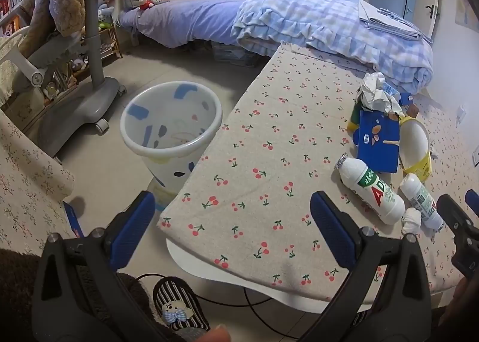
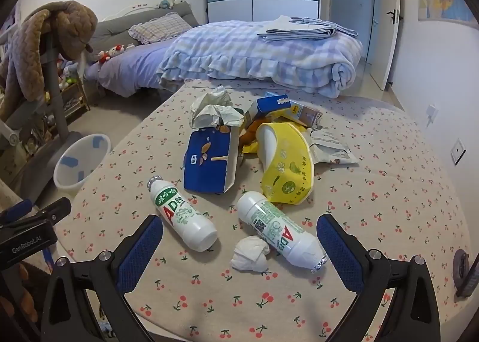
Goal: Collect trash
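While both tongs stand wide apart with nothing between their pads, no piece of trash is held yet; judged state: start of the collection, first pick pending.

Left to right across the scene. Waste bin (image 1: 170, 126) stands on the floor just beside the left edge of the cherry-print table (image 1: 269, 138), mouth up, apparently empty. Left gripper (image 1: 233, 222) hovers over the table's near left corner, one finger out over the floor near the bin's base, the other over bare cloth. No trash lies within its span; the heap is well to its right.

Right gripper (image 2: 239, 240) hangs over the near part of the heap. Between its fingers, left to right: left milk bottle (image 2: 182, 216) lying on its side, cap end away; crumpled tissue (image 2: 251, 257); right milk bottle (image 2: 280, 229), also on its side, foil end near the right finger. Tissue touches the right bottle. Behind these: blue carton (image 2: 209, 159), yellow paper bowl (image 2: 284, 165) tipped on its side, crumpled paper and wrappers further back.

Advice for the pick: take one item only. Tissue sits nearest centre, but closing there would likely also catch the right bottle. Better to shift left and straddle the left bottle across its body, not along its length, as it may roll.
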The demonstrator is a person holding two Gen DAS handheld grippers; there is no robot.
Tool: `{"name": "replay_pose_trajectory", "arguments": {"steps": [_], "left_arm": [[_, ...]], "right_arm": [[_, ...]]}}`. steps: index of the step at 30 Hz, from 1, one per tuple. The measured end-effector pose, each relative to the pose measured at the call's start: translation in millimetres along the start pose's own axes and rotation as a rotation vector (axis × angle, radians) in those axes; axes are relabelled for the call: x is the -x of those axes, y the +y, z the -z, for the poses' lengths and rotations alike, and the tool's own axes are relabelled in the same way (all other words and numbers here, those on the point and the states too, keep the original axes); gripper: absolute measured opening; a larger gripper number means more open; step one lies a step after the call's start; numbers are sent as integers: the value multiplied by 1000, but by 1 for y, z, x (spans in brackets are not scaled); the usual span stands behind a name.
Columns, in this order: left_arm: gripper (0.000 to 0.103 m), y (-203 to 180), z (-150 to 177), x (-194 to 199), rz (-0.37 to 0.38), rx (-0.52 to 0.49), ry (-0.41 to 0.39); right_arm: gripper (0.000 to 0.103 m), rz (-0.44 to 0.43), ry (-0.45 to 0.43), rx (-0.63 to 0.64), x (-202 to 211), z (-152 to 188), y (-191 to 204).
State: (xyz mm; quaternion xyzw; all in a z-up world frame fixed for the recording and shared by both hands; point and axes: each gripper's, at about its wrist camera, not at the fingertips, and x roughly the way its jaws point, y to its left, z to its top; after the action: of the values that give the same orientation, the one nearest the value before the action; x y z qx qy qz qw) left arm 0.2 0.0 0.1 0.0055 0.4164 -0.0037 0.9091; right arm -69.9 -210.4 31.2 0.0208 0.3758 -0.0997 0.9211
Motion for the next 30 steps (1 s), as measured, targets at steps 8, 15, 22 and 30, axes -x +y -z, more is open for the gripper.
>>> {"name": "replay_pose_trajectory", "arguments": {"steps": [8, 15, 22, 30], "left_arm": [[103, 0, -2, -2, -12, -9, -2], [103, 2, 1, -1, -19, -9, -19], [103, 3, 0, -1, 6, 14, 13], [103, 4, -1, -1, -4, 9, 1]], "right_arm": [[103, -3, -5, -8, 1, -1, 0], [103, -5, -2, -10, 1, -1, -1], [103, -5, -1, -10, 1, -1, -1], [103, -7, -2, -11, 2, -1, -1]]}}
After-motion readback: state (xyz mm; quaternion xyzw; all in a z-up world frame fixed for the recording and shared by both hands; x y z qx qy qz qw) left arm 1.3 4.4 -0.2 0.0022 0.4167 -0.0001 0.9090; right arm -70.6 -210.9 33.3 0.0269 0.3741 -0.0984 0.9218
